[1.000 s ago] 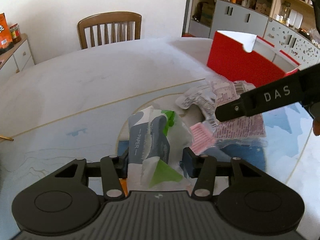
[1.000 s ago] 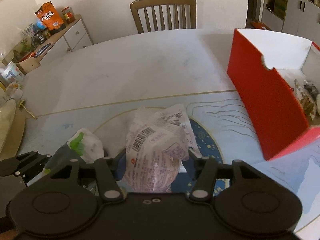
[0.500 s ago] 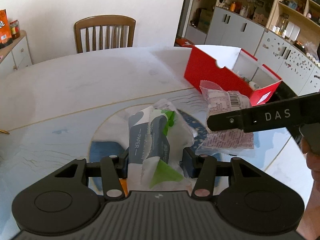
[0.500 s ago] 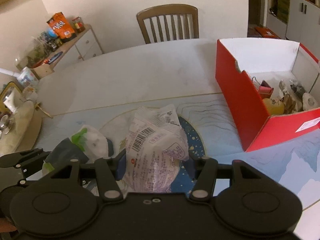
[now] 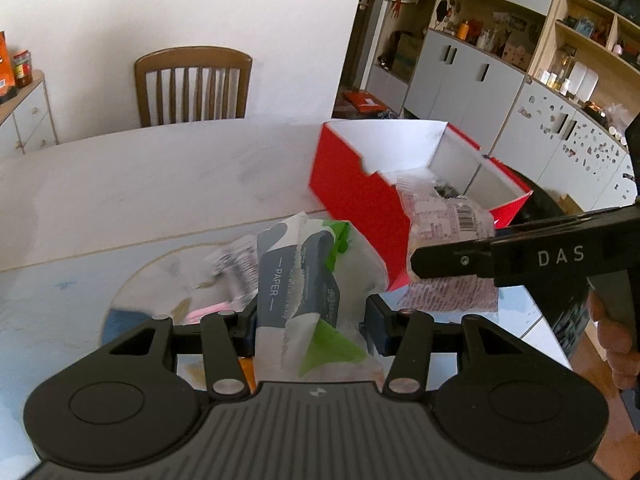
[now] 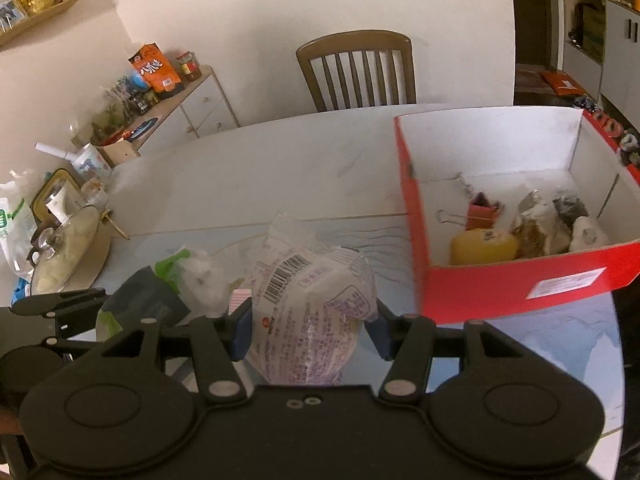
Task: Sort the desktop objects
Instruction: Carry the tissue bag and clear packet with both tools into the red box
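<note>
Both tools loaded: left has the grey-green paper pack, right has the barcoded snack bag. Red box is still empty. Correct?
Not quite: the red box is not empty. The right wrist view shows a yellow item, a binder clip and other small things inside. The rest holds: the left tool grips the paper pack, and the right tool grips the snack bag.

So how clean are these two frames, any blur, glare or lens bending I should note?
Left wrist view: the wrappers on the table behind the tissue pack are motion-smeared, while the red box stays sharp; the fisheye bends the table edge. Right wrist view: dimmer and warmer, with the near corner of the box slightly smeared and the snack packet crisp.
</note>
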Demonstrator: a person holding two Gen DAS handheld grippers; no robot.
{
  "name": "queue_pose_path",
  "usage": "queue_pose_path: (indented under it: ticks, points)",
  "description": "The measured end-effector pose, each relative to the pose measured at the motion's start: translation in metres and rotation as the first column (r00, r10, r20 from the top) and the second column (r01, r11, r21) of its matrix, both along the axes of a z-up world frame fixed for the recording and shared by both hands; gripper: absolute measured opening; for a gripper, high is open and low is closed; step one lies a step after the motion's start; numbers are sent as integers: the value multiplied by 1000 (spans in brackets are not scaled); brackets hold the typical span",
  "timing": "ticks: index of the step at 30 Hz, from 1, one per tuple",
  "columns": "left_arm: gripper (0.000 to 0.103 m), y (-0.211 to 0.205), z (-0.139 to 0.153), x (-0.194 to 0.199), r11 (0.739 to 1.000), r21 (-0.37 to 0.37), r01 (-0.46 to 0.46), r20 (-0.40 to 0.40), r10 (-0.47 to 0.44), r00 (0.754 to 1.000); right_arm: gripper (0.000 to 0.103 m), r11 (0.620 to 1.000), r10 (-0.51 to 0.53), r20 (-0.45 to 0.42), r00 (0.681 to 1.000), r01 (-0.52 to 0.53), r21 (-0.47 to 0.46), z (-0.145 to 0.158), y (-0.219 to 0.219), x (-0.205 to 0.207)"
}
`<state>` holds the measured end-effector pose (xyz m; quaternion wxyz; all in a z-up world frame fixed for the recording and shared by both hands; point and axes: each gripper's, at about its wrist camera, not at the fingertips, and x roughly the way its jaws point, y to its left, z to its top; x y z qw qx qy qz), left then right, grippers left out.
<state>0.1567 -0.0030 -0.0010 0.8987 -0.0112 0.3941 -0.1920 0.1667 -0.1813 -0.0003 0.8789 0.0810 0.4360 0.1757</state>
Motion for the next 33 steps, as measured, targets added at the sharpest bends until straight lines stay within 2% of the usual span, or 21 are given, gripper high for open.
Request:
queue_pose_path:
  ticks: [8,20,26,33]
  points:
    - [50,-61,9,17,1000,-8,25,16,-25,1000,56,1000,-24,16,1000,24,11,7,-59,16]
    - [50,-144,17,59,994,26,110,34,-110,993,56,995,-95,62,994,96,-9,15,-146,44]
    - [50,-169,17,85,989,70,127,41,-130,991,56,994,-107,83,991,109,-20,15,-170,71]
    - [50,-192,10,126,986,109,124,26,-127,992,56,995,-94,66,993,97,-31,2,-184,105]
